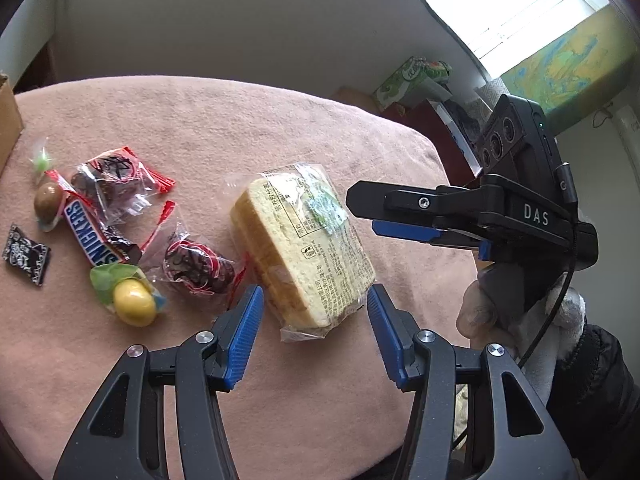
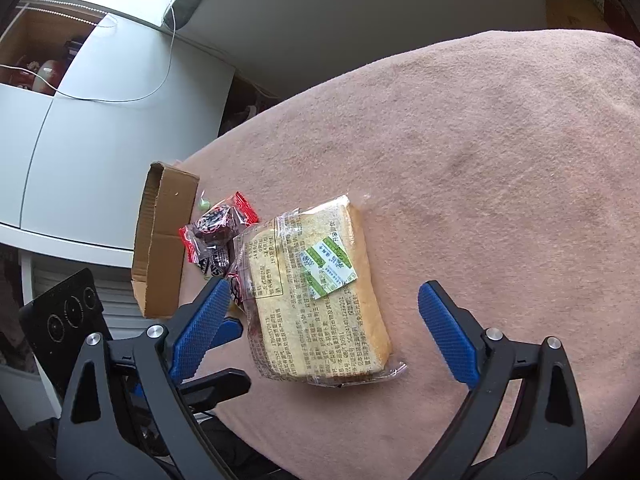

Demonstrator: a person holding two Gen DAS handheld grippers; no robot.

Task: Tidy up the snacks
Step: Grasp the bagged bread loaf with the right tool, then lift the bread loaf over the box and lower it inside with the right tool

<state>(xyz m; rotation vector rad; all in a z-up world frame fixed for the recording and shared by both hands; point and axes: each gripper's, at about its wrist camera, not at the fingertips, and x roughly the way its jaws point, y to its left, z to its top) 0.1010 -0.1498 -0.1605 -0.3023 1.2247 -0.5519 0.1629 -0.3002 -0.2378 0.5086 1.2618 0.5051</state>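
Straddling the near end of the wrapped bread (image 1: pixel 304 244) on the pink cloth (image 1: pixel 240 120), our left gripper (image 1: pixel 316 300) stands spread wide, gripping nothing; our right gripper (image 2: pixel 320 320) hovers above the bread, equally wide, while candies (image 1: pixel 120 220) lie left of the bread.

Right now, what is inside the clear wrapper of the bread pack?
Inside the bread pack you can see stacked toast slices and a small green-and-white sachet on top. Printed text covers part of the bread; the underside is hidden.
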